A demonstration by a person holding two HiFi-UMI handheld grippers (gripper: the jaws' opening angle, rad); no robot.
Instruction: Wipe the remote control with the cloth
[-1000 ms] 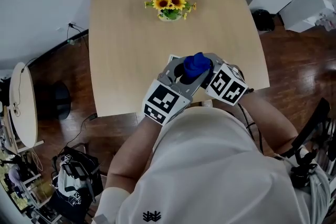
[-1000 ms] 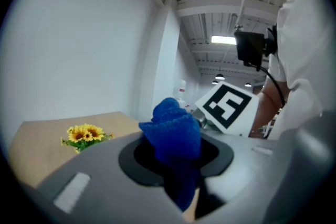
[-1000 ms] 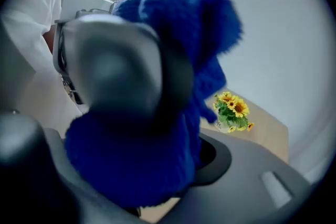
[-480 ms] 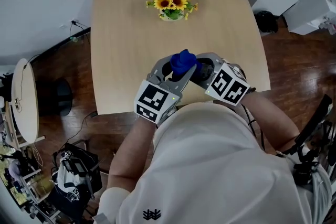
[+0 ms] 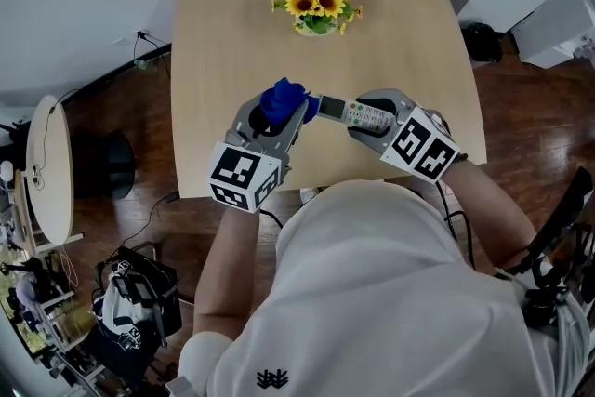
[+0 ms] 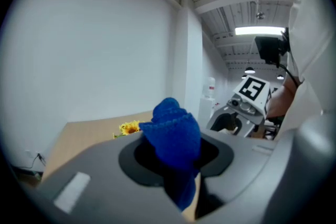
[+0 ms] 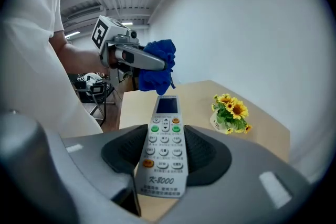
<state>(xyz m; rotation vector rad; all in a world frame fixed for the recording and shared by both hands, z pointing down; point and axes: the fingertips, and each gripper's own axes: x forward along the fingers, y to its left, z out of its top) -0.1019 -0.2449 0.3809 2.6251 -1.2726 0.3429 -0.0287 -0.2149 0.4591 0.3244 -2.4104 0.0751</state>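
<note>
I'm looking down on a pale wooden table (image 5: 223, 42) with rounded corners. A small pot of sunflowers (image 5: 318, 5) stands on it at twelve o'clock, near the far edge.

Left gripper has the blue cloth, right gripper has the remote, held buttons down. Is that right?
Not quite. The remote is held buttons up: the right gripper view shows its screen and keys facing the camera, clamped in the right gripper. The rest stands: the left gripper does have the blue cloth.
</note>
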